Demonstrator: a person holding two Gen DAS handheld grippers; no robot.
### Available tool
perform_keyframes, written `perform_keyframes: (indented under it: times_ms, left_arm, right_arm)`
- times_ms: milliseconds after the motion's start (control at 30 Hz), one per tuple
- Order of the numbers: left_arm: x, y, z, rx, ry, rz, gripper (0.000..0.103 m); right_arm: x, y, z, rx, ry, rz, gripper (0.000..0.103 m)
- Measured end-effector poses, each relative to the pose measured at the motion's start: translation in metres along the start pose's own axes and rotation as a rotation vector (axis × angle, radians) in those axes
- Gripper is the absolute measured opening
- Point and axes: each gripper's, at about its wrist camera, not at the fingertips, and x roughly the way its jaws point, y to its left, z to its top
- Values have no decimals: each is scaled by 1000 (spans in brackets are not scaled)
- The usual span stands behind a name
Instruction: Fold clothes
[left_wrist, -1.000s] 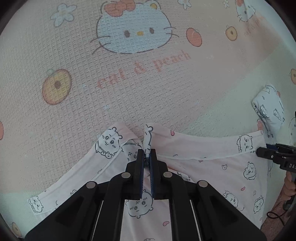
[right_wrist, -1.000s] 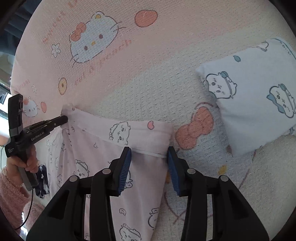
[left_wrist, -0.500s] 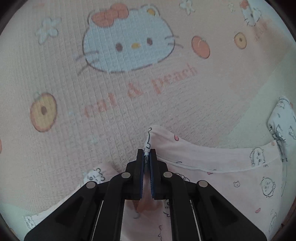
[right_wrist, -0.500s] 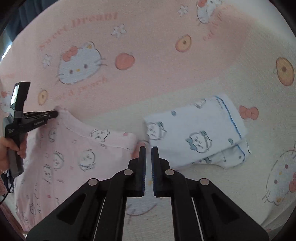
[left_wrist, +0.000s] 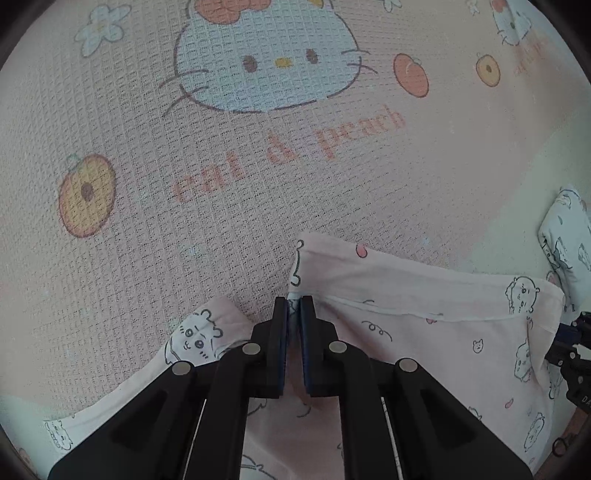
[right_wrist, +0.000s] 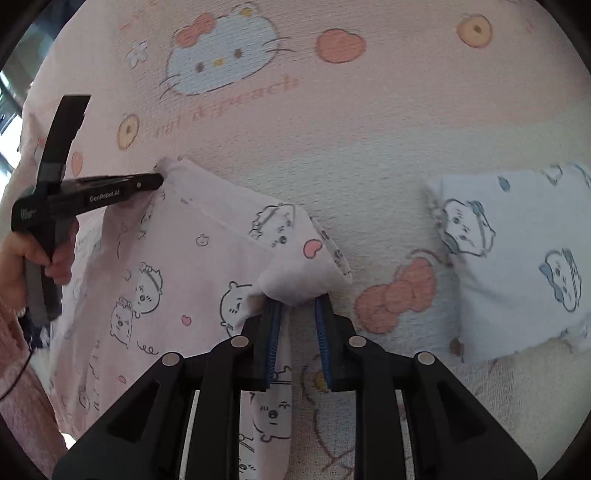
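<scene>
The pink garment (right_wrist: 192, 258), printed with small cartoon animals, is lying across a pink and cream cartoon-cat blanket (left_wrist: 229, 184), with its hemmed upper edge stretching between the 2 grippers. The left gripper (left_wrist: 294, 310) is pinching that edge at its left corner, its jaws pressed nearly together with only a thin strip of cloth showing between them; a separate flap of the garment is lying just to its left, and the lower part of the cloth is disappearing under the black gripper frame. In the right wrist view, the right gripper (right_wrist: 297, 314) is sitting at the opposite corner, where the cloth is bunching into a small white-lined fold that covers the jaw tips. Its jaws are standing clearly apart, and whether the left pad is actually gripping fabric is hard to make out, since the fold is hiding the contact. The hand (right_wrist: 35, 258) holding the left gripper is partly cut off at the frame's edge. A folded white and blue garment (right_wrist: 517, 258) is resting well apart to the right, its far side cropped.
</scene>
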Motion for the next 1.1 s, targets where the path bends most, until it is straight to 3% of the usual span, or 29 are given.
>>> perform_keyframes:
  times_ms: [233,300,367,567,600,667,700,733,767,833,933,967,1000,1100]
  left_arm:
    - [-9,6,-21,-11,7,-16,8]
    - [-11,7,-22,-18,6,-18,8]
    - [-17,11,-22,-23,-8,-14,8]
    - [-18,23,-9,-26,-21,-34,8]
    - [-14,24,-5,-27,-8,-40,8]
    - [-9,28,0,-61,10,-78,9]
    - [-10,30,1,-84,4,-98,9]
    - [-11,32,2,-102,-5,-111,11]
    - [-12,34,3,-113,-14,-114,13]
    - [-10,35,6,-112,-13,-105,17]
    - [-1,17,10,-54,-10,-50,17]
    - [2,13,10,-25,-4,-10,18]
    - [3,9,10,0,0,26,20]
    - [4,1,17,47,10,80,20]
  right_arm:
    - [11,-19,14,99,-31,40,22]
    - [13,-16,17,80,-23,25,13]
    - [10,-17,16,74,9,-29,5]
    - [-21,-38,-10,24,67,-317,3]
    - [-26,-43,-11,53,57,-293,3]
    - [-30,-53,-7,162,17,-143,10]
    - [-28,-56,-3,204,0,-70,16]
    - [-27,-60,1,245,-18,3,31]
    - [-21,-61,4,268,-14,39,38]
    - [-6,-60,7,281,8,53,39]
    - [1,-46,10,218,-23,-5,36]
    - [4,-39,12,162,-12,-53,16]
    - [6,-32,13,106,-1,-101,11]
    - [0,-18,11,-35,23,-286,8]
